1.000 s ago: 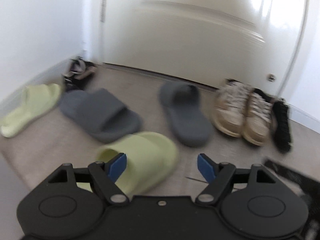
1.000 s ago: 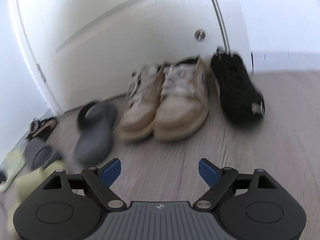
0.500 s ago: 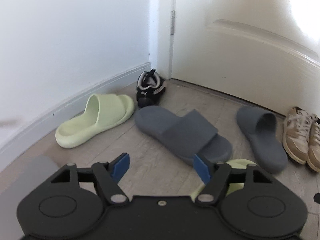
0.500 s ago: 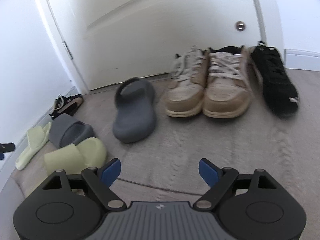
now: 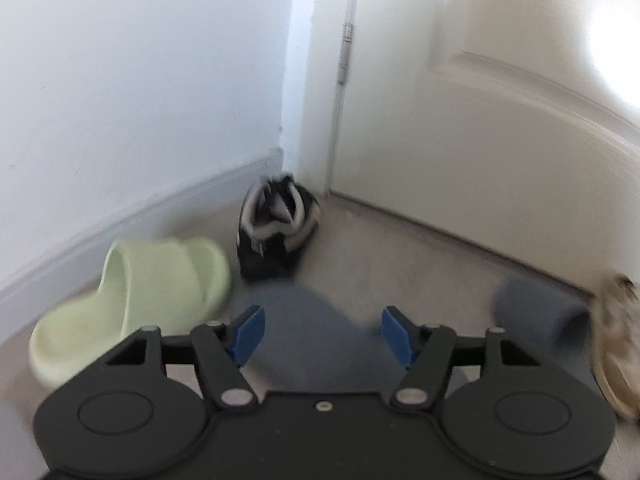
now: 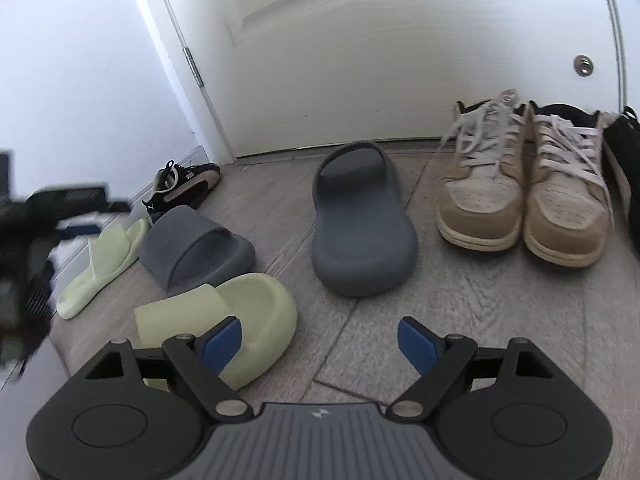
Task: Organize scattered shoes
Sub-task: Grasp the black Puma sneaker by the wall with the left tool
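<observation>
One tan sneaker pair [image 6: 524, 196] is lined up at the door; slides remain scattered, left tongs [image 5: 320, 332] just narrowing, right tongs [image 6: 320, 344] wide, both empty.

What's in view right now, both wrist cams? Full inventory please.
green slides: 2, pale green, one by the left wall, one nearest the right hand-held gripper
grey slides: 2, dark grey, one beside the green pair, one mid-floor before the door
tan sneakers: 2, beige with white laces, side by side at the door
black sneaker: 1, black with tan stripe, in the corner by the hinge
black shoe: 1, black, right edge, mostly cut off
door: 1, white, closed
left hand-held gripper: 1, black with blue pads, open, nothing between the pads
right hand-held gripper: 1, same, open wide, empty
</observation>
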{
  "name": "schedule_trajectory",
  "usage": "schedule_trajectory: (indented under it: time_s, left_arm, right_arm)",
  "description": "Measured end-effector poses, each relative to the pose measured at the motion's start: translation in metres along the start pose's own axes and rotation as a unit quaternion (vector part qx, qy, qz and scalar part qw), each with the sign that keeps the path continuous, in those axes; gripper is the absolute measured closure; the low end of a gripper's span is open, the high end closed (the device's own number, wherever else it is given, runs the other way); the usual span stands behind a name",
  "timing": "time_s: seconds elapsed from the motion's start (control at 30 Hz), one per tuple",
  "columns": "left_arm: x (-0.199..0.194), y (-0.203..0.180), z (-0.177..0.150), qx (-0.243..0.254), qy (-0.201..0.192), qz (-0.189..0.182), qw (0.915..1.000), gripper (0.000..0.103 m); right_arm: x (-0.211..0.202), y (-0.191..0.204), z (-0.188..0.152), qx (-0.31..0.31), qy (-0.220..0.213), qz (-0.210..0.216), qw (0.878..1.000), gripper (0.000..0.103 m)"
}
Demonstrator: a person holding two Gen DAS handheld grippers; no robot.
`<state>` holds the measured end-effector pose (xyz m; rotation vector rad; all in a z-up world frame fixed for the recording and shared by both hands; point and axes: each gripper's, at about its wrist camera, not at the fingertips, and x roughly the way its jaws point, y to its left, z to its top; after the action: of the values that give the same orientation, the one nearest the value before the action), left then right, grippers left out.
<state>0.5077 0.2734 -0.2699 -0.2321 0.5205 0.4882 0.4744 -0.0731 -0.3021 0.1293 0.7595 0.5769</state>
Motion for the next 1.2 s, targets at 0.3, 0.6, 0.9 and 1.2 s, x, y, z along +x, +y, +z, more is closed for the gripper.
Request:
schedule_trajectory:
  time_s: [0.3,0.6,0.9,1.2]
  left_arm:
    - [0.149,0.047,0.07,0.011,0.075,0.064,0.9951,0.067]
    - [0.221,0.055,0.068,-0.012,0.126,0.033,0.9914,0.069]
    - [0.191,0.044,0.073,-0.007,0.096,0.032,0.9949,0.088]
    - [0.09,0.012,0.09,-0.015,0.047,-0.026,0.9984,0.088]
  right_arm:
    - [0.028,0.013,0.024,0.007,0.004,-0.037,0.999,0.017]
    - [0.043,0.025,0.038,0.021,-0.009,-0.052,0.998,0.017]
    - [0.044,0.014,0.03,0.029,0.006,-0.053,0.998,0.017]
    - [0.014,-0.015,0.022,0.064,-0.005,-0.059,0.996,0.017]
